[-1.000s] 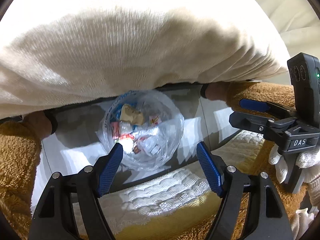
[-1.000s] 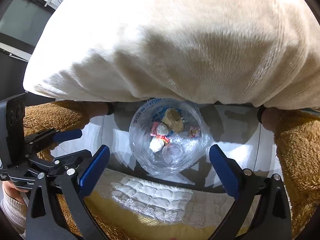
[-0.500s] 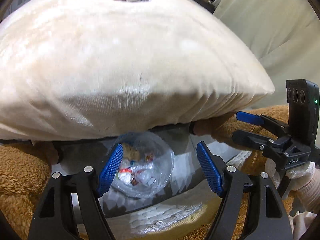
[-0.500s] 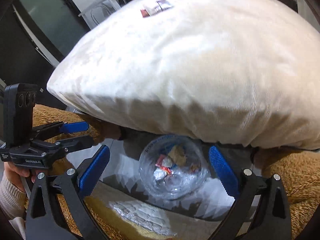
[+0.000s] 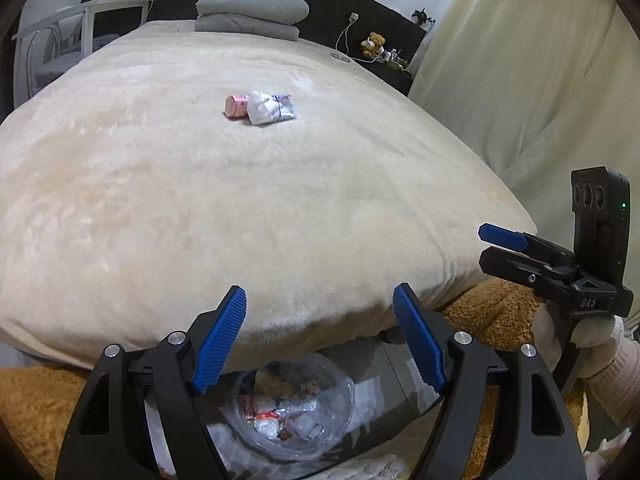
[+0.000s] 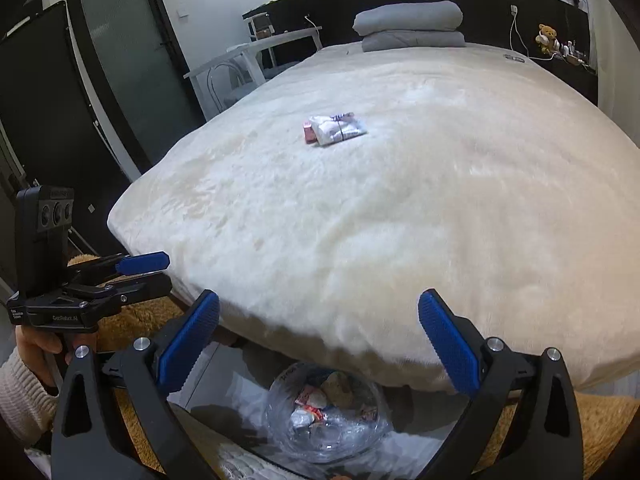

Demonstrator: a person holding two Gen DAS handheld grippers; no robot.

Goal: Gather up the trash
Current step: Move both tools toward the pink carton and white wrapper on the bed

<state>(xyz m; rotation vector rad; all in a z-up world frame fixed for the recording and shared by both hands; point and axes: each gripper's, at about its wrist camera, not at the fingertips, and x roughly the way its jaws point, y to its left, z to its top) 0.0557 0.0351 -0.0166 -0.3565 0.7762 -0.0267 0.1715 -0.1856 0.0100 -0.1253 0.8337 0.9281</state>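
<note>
A white crumpled wrapper (image 5: pixel 271 108) and a small pink packet (image 5: pixel 236 105) lie together in the middle of the cream bed cover (image 5: pixel 160 184). They also show in the right wrist view, the wrapper (image 6: pixel 338 128) beside the pink packet (image 6: pixel 308 133). A clear bin bag (image 5: pixel 292 408) holding several wrappers sits on the floor at the bed's foot, also in the right wrist view (image 6: pixel 328 416). My left gripper (image 5: pixel 320 336) is open and empty above the bag. My right gripper (image 6: pixel 320 340) is open and empty beside it.
Folded grey blankets (image 5: pixel 250 16) lie at the bed's head. A white chair and desk (image 6: pixel 248 64) stand left of the bed. A curtain (image 5: pixel 520 80) hangs on the right. A brown fluffy rug (image 5: pixel 36 412) covers the floor around the bag.
Both grippers rose and tilted up from the bag under the bed edge. The bed top with the two pieces of trash has come into view. Both stayed open.
</note>
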